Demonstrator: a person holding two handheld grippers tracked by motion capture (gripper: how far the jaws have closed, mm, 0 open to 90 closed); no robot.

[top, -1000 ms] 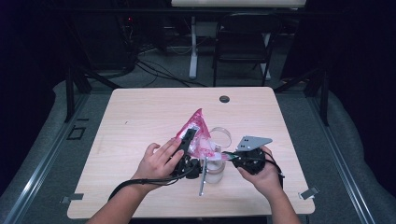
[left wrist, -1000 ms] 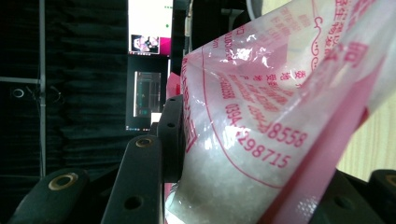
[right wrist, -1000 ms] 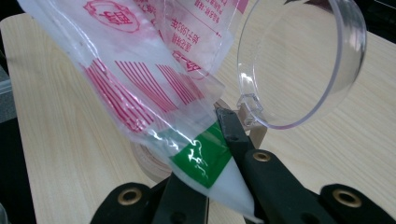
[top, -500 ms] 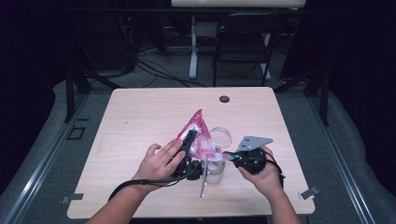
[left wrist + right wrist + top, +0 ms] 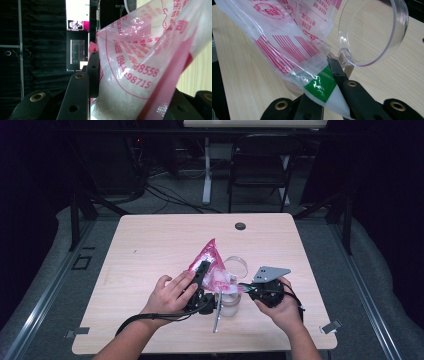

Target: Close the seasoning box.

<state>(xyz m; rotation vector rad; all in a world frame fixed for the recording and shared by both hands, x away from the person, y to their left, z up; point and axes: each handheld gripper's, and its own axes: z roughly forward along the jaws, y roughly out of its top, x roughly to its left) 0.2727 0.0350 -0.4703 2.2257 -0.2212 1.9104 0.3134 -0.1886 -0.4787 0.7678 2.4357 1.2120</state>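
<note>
My right gripper [image 5: 322,100] is clamped on the green-printed corner of the pink plastic bag [image 5: 212,265]; my left gripper [image 5: 202,285] has just been closing, jaws on the bag's bulging side. Bag tilts over the clear jar [image 5: 229,300] near centre of the table [image 5: 150,245], hinged lid [image 5: 374,32] open just right.

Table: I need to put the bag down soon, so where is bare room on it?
The table is bare along its left side and across the far edge near the black disc. The front middle is crowded: the pink bag, the clear jar and its open lid, with both grippers there.
</note>
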